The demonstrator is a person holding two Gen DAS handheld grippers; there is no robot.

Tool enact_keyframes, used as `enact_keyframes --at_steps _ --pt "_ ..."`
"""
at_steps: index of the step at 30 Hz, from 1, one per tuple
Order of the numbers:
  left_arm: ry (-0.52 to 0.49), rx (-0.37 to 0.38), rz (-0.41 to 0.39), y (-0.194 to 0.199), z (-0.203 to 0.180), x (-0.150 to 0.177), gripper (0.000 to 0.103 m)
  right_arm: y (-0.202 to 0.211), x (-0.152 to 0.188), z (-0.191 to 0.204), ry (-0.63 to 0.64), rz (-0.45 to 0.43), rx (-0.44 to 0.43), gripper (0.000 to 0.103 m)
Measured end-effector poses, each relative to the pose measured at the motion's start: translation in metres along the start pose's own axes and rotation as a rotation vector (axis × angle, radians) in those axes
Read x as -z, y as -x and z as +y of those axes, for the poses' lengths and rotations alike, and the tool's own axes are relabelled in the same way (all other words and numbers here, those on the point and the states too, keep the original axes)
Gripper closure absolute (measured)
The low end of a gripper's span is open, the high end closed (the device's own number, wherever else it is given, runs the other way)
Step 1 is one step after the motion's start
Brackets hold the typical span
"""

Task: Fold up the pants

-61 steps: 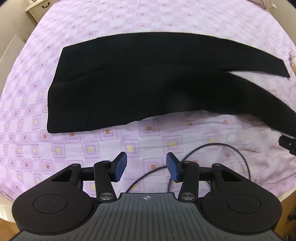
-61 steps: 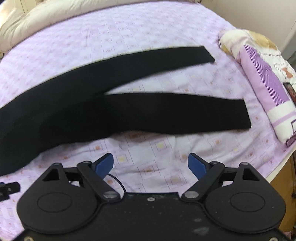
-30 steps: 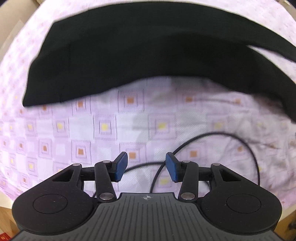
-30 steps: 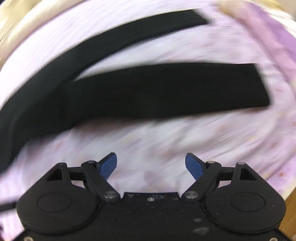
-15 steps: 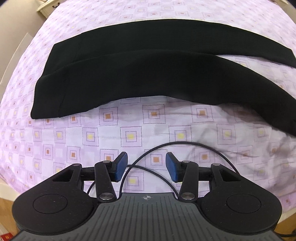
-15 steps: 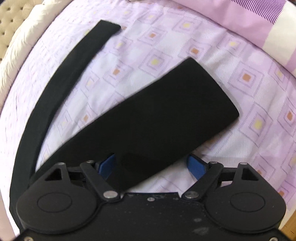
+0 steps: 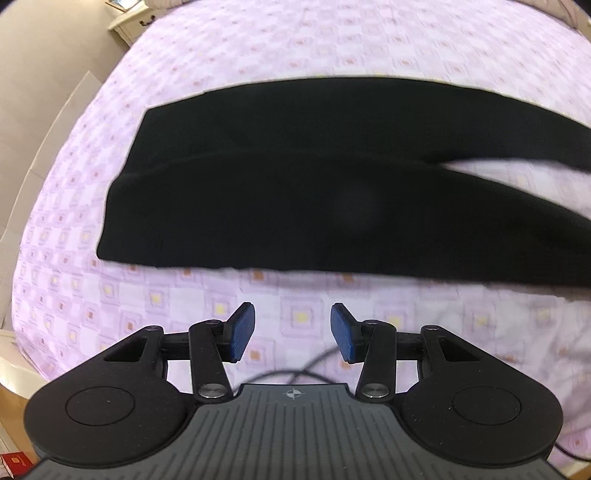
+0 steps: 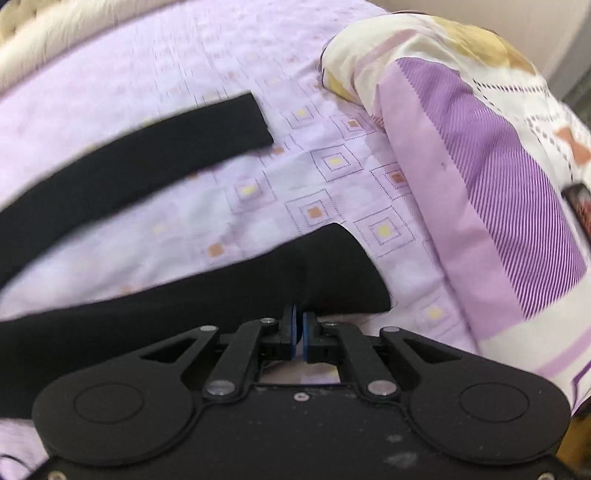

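Black pants (image 7: 295,192) lie flat on a purple patterned bedsheet (image 7: 303,317), waist end to the left, legs running right. My left gripper (image 7: 292,330) is open and empty, hovering just short of the waist's near edge. In the right wrist view the near leg (image 8: 221,291) ends in a cuff at the centre, and the far leg (image 8: 147,162) lies apart behind it. My right gripper (image 8: 297,328) is shut on the near edge of the near leg's cuff.
A rolled purple and cream quilt (image 8: 480,166) lies right of the cuffs. A cream headboard (image 8: 44,51) runs along the far left. A black cable (image 7: 295,374) crosses the sheet under my left gripper. A white nightstand (image 7: 129,22) stands beyond the bed's corner.
My right gripper has closed on the near leg's cuff; it was open over the leg half a second ago. My left gripper has moved closer to the waist end, still open.
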State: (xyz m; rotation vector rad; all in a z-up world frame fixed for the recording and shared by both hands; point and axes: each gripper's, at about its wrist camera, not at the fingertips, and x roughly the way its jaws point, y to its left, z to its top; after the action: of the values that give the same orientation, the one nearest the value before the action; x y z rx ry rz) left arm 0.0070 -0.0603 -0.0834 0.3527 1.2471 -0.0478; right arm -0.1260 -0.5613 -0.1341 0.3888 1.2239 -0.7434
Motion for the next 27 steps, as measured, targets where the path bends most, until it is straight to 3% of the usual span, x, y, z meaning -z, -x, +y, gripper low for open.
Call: enact_keyframes --at_steps 3,6,8,10,13,17,23,27 --pt "-0.009 -0.016 -0.015 -0.008 0.012 -0.013 0.058 -0.005 0.004 0.011 0.028 0.041 0.038 0.099" --pt "-0.019 -0.029 -0.026 -0.023 0.026 -0.031 0.058 0.012 0.009 0.021 0.021 0.001 0.099 0.089" --pt "-0.016 -0.030 -0.031 -0.034 0.036 -0.045 0.058 0.037 0.014 0.033 0.028 -0.074 0.111 0.060" --pt "-0.020 -0.036 -0.039 -0.045 0.044 -0.057 0.058 0.058 0.017 0.052 0.066 -0.136 0.056 0.051" --pt "-0.029 -0.038 -0.028 -0.063 0.054 -0.069 0.058 0.081 0.026 0.090 0.143 -0.159 -0.089 0.049" --pt "-0.082 -0.030 -0.018 -0.074 0.061 -0.060 0.058 0.082 0.046 0.135 0.151 -0.088 -0.243 0.045" --pt "-0.287 -0.034 -0.119 -0.074 0.059 -0.008 0.058 0.061 0.070 0.155 0.083 0.039 -0.235 0.045" --pt "-0.427 -0.038 -0.199 -0.075 0.048 0.016 0.058 0.055 0.075 0.152 0.047 0.065 -0.194 0.045"
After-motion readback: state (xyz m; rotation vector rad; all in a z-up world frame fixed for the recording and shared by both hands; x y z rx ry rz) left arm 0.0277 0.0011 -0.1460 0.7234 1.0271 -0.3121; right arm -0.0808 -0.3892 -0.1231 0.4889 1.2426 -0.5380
